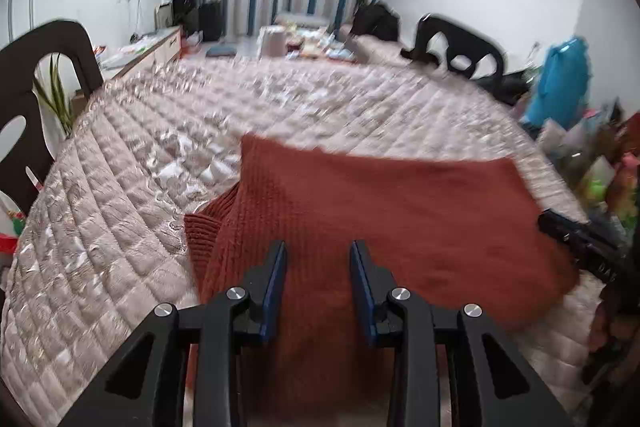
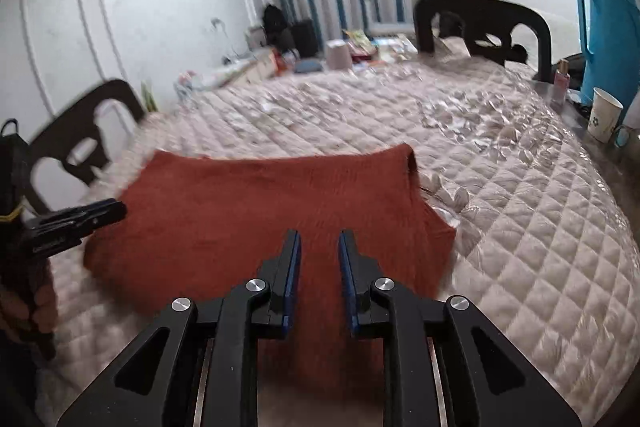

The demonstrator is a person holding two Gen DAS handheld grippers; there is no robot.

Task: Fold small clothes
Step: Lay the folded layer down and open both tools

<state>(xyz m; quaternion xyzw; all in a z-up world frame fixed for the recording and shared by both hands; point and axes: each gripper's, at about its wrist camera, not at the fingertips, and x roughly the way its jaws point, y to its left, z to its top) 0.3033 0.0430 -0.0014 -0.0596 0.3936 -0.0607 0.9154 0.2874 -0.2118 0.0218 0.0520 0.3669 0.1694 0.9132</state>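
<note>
Both tools, left tool and right tool, parted, empty over red sweater.

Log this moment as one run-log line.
sweater: spread on quilt | left gripper: open, empty, above near edge | right gripper: open, empty, above near edge
</note>
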